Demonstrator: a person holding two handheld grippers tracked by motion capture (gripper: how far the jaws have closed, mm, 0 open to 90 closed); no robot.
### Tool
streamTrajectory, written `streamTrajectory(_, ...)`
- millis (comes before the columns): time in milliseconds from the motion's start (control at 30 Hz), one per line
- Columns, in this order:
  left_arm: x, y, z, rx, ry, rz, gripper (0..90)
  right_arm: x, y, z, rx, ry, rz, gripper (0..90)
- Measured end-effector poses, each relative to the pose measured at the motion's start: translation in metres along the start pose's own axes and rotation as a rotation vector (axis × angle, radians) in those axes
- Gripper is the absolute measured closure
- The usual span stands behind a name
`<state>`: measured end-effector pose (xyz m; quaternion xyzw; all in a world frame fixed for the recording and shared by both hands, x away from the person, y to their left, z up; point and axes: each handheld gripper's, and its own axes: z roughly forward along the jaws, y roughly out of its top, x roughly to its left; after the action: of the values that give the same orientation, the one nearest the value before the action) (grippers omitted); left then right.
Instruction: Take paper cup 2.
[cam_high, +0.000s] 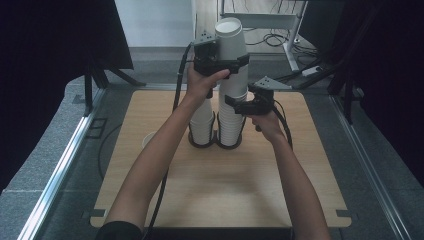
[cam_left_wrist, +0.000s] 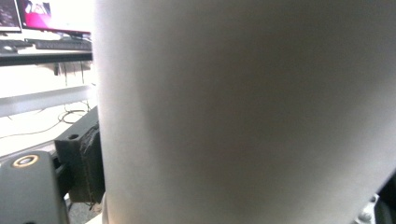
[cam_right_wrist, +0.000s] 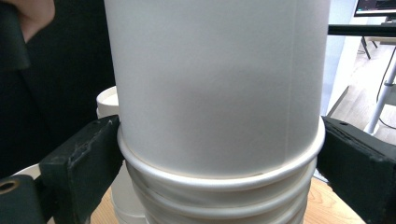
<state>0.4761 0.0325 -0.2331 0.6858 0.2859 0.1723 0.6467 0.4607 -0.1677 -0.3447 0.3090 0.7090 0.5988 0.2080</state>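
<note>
The left gripper (cam_high: 223, 64) is clamping one smooth white paper cup (cam_high: 231, 37). The right gripper (cam_high: 239, 104) is squeezing the ribbed taller stack (cam_high: 231, 127) of two stacks in black rings.

Table (cam_high: 215, 190) centre frame. Two cup stacks side by side in a twin holder (cam_high: 215, 142) at upper centre of the table: left stack (cam_high: 202, 122) short, right stack (cam_high: 233, 117) tall. Top cup (cam_high: 231, 37) sits highest, upside down, over the right stack. Left gripper (cam_high: 222, 62) clamps across the top cup. Right gripper (cam_high: 236, 106) lower, around the right stack. Single cup (cam_high: 148, 139) on the table left of the holder.
</note>
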Motion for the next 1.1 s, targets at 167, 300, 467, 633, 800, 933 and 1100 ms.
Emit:
streamTrajectory(167, 0.002, 0.008, -0.013, -0.065, -0.020, -0.017, 12.3, -0.001, 0.000, 0.000, 0.003, -0.010, 0.012, 4.2)
streamTrajectory(300, 0.006, 0.011, -0.024, -0.078, -0.015, -0.021, 12.3, -0.002, -0.001, 0.000, 0.000, -0.010, 0.013, 4.2)
streamTrajectory(467, 0.006, 0.005, -0.033, -0.060, -0.013, -0.011, 12.3, -0.002, 0.000, 0.000, 0.003, -0.009, 0.005, 4.2)
streamTrajectory(633, 0.005, -0.004, -0.040, -0.042, -0.012, 0.002, 12.3, -0.001, 0.001, 0.000, 0.010, -0.014, 0.006, 4.0)
streamTrajectory(800, 0.003, -0.010, -0.046, -0.037, -0.016, 0.009, 12.3, 0.001, 0.002, -0.001, 0.018, -0.023, -0.004, 4.0)
streamTrajectory(933, 0.001, -0.013, -0.050, -0.042, -0.013, 0.016, 12.4, 0.004, 0.003, -0.002, 0.018, -0.031, -0.021, 4.0)
streamTrajectory(1100, 0.000, -0.010, -0.055, -0.048, 0.013, 0.040, 12.4, 0.006, 0.005, -0.004, 0.013, -0.043, -0.020, 4.9)
